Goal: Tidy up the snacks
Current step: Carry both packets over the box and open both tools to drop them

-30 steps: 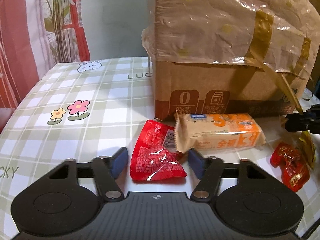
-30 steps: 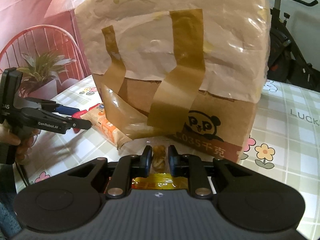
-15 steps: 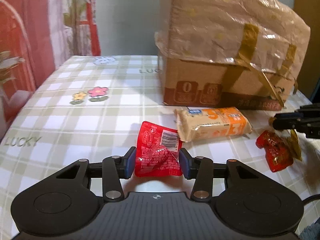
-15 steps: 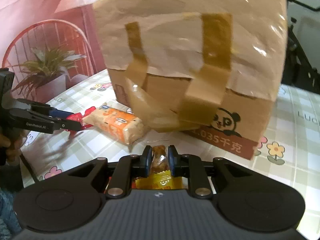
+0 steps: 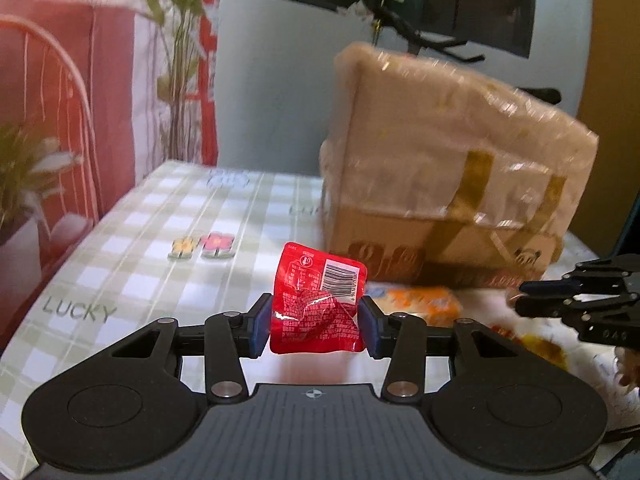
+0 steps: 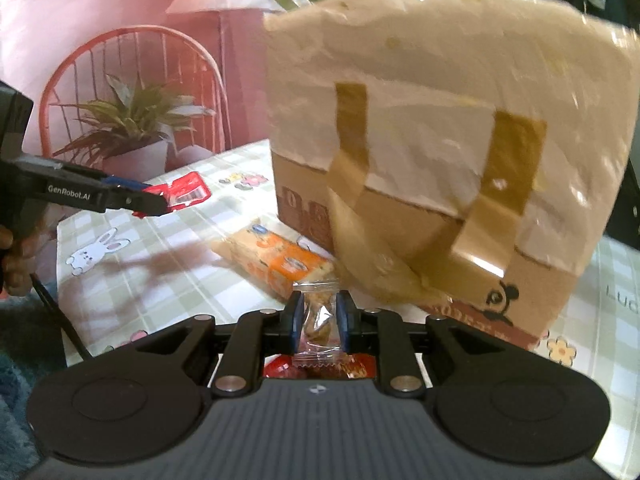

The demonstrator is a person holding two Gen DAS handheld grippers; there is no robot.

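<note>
Gripping red packet [image 5: 316, 312] above the tablecloth's [image 5: 132, 280] open half.

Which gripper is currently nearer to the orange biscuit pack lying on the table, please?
Right. The right gripper hovers just in front of the orange biscuit pack, holding a clear-wrapped snack; the left gripper, gripping a red packet, is farther off.

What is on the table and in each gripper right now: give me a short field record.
surface: table under a checked cloth
left gripper: jaws, which have just been closing, are shut on the red packet, lifted off the cloth
right gripper: jaws shut on a clear-wrapped snack
still on table: orange packet, lying beside the box
box: cardboard box, plastic-wrapped and taped
under right gripper: red wrapper, partly hidden
</note>
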